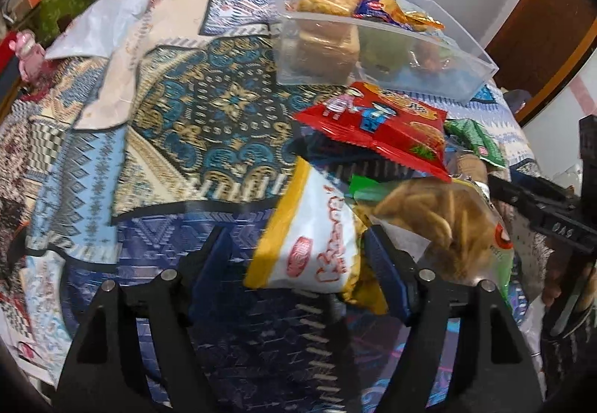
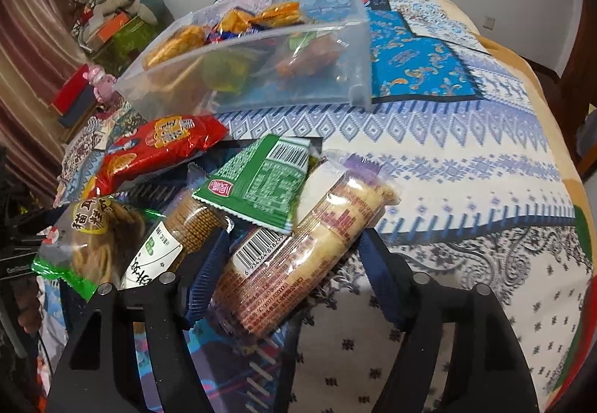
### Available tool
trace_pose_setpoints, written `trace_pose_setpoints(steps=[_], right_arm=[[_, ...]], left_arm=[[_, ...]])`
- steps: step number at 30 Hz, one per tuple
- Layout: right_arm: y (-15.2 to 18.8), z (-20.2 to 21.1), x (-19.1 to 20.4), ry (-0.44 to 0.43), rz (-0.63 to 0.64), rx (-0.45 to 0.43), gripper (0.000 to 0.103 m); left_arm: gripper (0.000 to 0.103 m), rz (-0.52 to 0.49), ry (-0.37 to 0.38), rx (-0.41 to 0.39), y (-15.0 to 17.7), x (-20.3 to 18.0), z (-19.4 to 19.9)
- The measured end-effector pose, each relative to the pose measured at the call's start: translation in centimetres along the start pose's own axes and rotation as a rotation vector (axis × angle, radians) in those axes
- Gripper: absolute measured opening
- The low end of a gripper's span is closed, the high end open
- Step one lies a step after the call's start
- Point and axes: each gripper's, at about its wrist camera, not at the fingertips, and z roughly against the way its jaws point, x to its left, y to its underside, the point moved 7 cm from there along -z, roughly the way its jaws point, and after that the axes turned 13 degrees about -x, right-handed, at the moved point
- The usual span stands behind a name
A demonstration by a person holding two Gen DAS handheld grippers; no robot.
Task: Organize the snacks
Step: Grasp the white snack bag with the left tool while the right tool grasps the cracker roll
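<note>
The left gripper has its jaws spread wide. One white snack packet with a yellow border and red lettering lies between them, its right edge against the right blue pad; whether the left pad touches it cannot be told. Just right of that packet lies one clear bag of tan fried strips with a green edge. Beyond both rests one red foil snack bag, and further back stands one clear rectangular plastic bin holding several wrapped snacks.

The right gripper also has its jaws released and wide apart. One clear-wrapped roll of pale biscuits with red print and a barcode lies slanted between them, near the left finger and apart from the right one. Its upper end tucks beside one green packet with a barcode. Left of that lies one roll of brown biscuits. All items rest on a blue patterned patchwork cloth.
</note>
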Motion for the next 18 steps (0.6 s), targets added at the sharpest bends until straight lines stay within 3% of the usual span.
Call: trace_pose_setpoints(steps=[7,9,13,15,18], right_arm=[[0.1,0.2,-0.4,0.003,0.025,-0.011,0.067],[0.1,0.5,-0.7,0.003,0.032,-0.012,0.062],[0.5,1.3,-1.7,0.009,0.024,-0.016,0.049],[0.6,1.8,-2.5,0.012,0.013,-0.020,0.047],[0.9,2.6,-3.1,0.031,0.009,-0.030,0.047]], left_arm=[[0.072,-0.008,0.015,-0.004,0.7,-0.8,-0.7],[0.056,0.003,0.039,-0.011,0.8,-0.9,-0.4],[0.043,-0.027,0.021,-0.043,0.8,-1.0,0.6],[0.032,-0.040,0.009,-0.056,0.9,-0.9,1.3],[0.027,-0.051,-0.023,-0.074,0.6,-0.5,2.2]])
